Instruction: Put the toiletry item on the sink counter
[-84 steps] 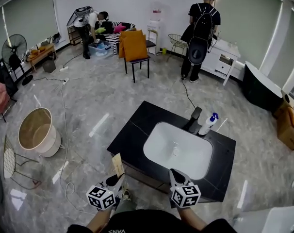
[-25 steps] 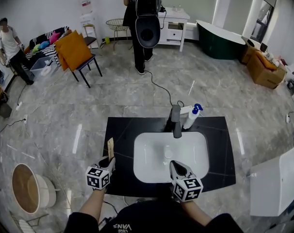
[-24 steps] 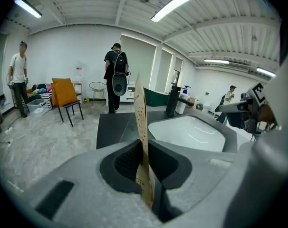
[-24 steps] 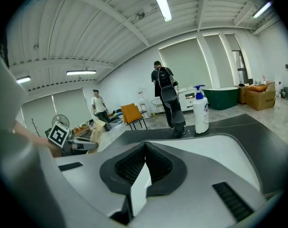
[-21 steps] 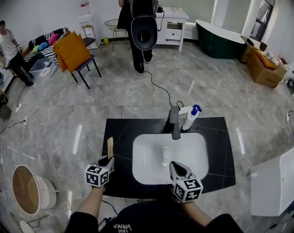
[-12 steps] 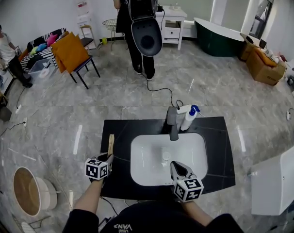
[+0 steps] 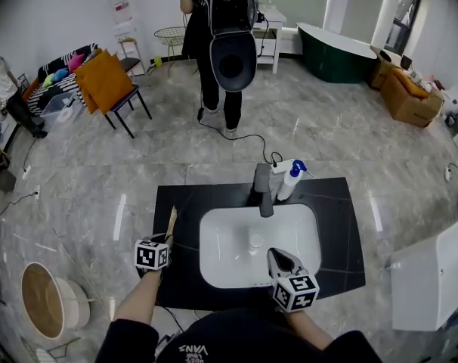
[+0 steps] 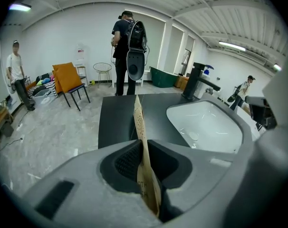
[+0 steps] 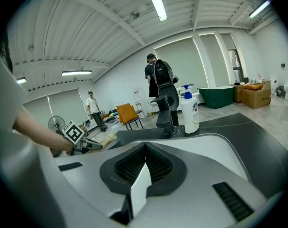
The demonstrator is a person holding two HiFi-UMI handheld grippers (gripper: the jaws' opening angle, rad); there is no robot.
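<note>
Left gripper [image 7: 167, 240] clamped on paper packet [image 8: 139, 123] — light, thin, likely floppy, best gripped low — right gripper [image 7: 277, 255] closed.

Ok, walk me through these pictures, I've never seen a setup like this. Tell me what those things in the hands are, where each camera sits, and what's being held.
There is no robot here: a person holds a hand-held gripper in each hand. The head view comes from a camera on the person's head, looking down at a black sink counter with a white basin, a black tap and a white pump bottle. The other two pictures come from cameras riding on the grippers. The left hand-held gripper is clamped on a thin tan packet, near the counter's left edge. The right hand-held gripper is shut and empty.
</note>
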